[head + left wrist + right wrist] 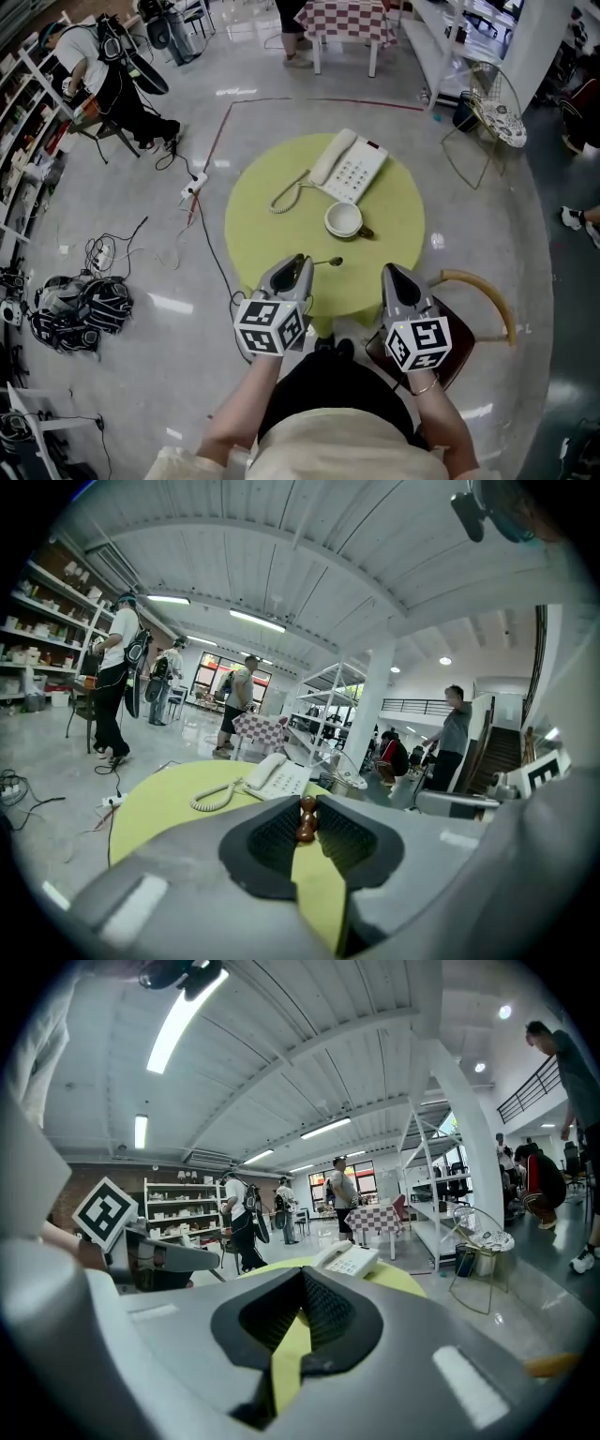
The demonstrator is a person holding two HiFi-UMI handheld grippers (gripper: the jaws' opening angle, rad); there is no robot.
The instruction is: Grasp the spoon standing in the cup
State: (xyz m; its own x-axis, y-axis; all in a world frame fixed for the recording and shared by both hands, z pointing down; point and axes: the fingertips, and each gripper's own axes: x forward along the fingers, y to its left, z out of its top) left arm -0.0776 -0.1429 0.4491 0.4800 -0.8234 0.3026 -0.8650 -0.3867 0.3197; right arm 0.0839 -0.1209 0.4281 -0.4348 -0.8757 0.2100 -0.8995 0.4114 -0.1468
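**One camera overhead, two low along the jaws**

The head view looks steeply down from above the near edge of the round tabletop (272, 234), taking in all of it and the floor (525, 281) around. The left hand-held gripper (299, 265) and right hand-held gripper (390, 273) each carry a camera close behind the jaws, low over the tabletop's near side, facing the far room. All three views share the telephone (349, 167) and the checkered table (347, 19) beyond.

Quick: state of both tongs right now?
Left tongs: closed on the spoon, gripping its brown handle.
Right tongs: closed, nothing between them.
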